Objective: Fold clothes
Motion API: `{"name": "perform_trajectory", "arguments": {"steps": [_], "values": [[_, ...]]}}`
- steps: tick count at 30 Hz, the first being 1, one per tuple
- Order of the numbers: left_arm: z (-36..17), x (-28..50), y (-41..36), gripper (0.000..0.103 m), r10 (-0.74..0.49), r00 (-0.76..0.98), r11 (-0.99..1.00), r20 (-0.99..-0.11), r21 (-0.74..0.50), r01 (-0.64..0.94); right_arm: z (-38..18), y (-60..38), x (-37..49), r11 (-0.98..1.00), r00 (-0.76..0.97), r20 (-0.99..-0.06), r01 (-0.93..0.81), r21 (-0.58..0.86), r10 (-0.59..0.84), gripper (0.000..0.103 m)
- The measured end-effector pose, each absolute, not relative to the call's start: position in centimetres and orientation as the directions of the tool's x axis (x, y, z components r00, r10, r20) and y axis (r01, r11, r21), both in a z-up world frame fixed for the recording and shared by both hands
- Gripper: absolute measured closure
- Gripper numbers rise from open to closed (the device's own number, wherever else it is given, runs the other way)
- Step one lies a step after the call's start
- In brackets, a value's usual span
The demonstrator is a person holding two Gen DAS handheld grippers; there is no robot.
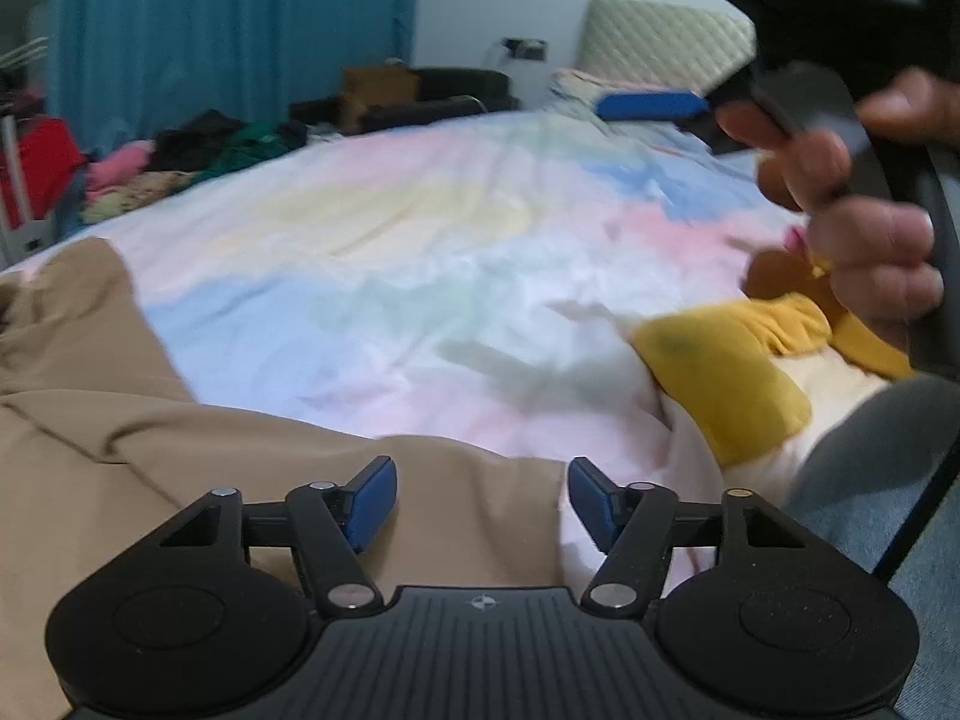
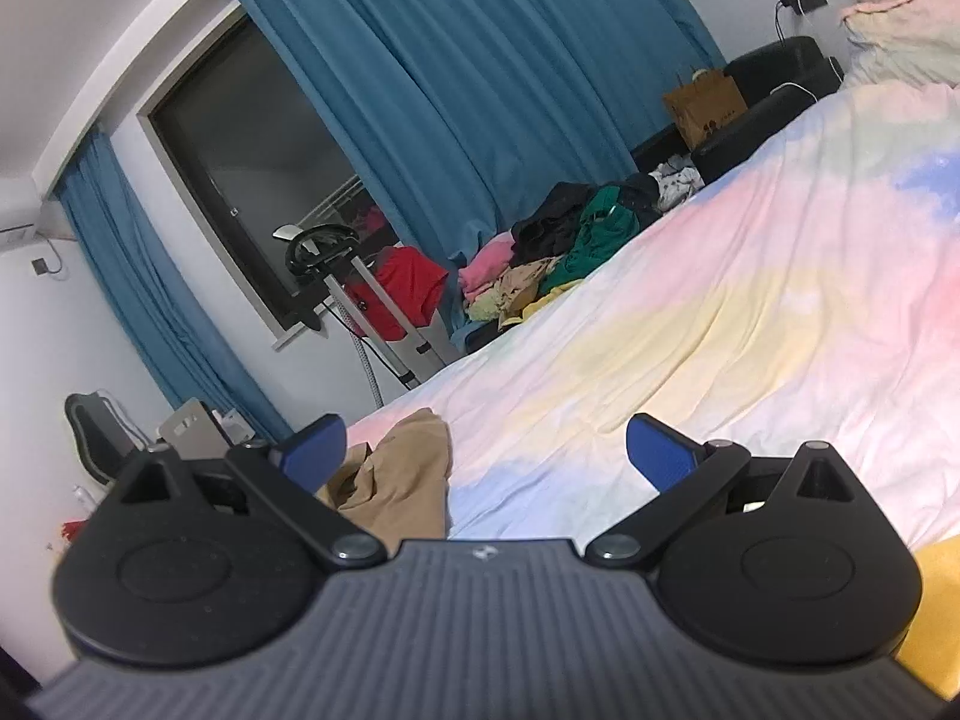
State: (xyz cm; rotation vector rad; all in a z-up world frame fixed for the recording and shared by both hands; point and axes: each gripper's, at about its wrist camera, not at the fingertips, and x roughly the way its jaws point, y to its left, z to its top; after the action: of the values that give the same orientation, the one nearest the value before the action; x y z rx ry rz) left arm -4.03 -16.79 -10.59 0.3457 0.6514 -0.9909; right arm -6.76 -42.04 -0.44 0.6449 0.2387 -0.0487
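Observation:
A tan garment [image 1: 78, 420] lies on the pastel bed sheet [image 1: 360, 276] at the lower left of the left wrist view. My left gripper [image 1: 482, 501] is open and empty just above its near edge. A mustard yellow garment [image 1: 726, 384] lies crumpled at the right. My right gripper is held up in a hand at the upper right of that view, and one of its blue pads [image 1: 651, 103] shows. In the right wrist view my right gripper [image 2: 486, 450] is open and empty above the sheet [image 2: 720, 312], with the tan garment [image 2: 396, 480] below its left finger.
A pile of mixed clothes [image 2: 570, 240] sits at the bed's far edge by the blue curtain [image 2: 450, 90]. A red garment hangs on a stand [image 2: 408, 282]. A brown paper bag [image 2: 705, 105] and black furniture stand behind. A quilted headboard [image 1: 660, 42] is at the far end.

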Motion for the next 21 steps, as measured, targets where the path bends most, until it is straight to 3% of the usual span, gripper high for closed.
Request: {"name": "perform_trajectory", "arguments": {"steps": [2, 4, 6, 8, 13, 21], "values": [[-11.5, -4.1, -17.6, 0.044, -0.661, 0.368, 0.495, -0.654, -0.011, 0.869, -0.7, -41.9, -6.4, 0.799, 0.969, -0.243, 0.121, 0.589, 0.032, 0.002], [-12.1, -4.2, -18.1, 0.056, -0.642, 0.39, 0.512, -0.66, 0.01, 0.859, -1.1, -41.7, -5.9, 0.8, 0.965, -0.259, 0.122, 0.587, 0.042, 0.002], [-12.6, -4.1, -18.5, 0.081, -0.62, 0.42, 0.537, -0.663, 0.031, 0.843, -1.4, -41.3, -5.5, 0.807, 0.96, -0.278, 0.129, 0.576, 0.045, 0.002], [-12.8, -3.9, -18.2, 0.095, -0.609, 0.447, 0.566, -0.656, 0.035, 0.823, -1.7, -41.0, -5.2, 0.815, 0.954, -0.296, 0.137, 0.563, 0.044, 0.002], [-10.8, -3.7, -15.0, 0.098, -0.618, 0.515, 0.664, -0.594, -0.044, 0.746, -1.9, -41.0, -4.9, 0.811, 0.951, -0.308, 0.155, 0.564, 0.032, 0.002], [-4.6, -4.7, -2.5, 0.098, -0.575, 0.651, 0.817, -0.496, -0.393, 0.423, -1.4, -40.2, -5.3, 0.819, 0.953, -0.3, 0.143, 0.555, 0.037, 0.002]]}}
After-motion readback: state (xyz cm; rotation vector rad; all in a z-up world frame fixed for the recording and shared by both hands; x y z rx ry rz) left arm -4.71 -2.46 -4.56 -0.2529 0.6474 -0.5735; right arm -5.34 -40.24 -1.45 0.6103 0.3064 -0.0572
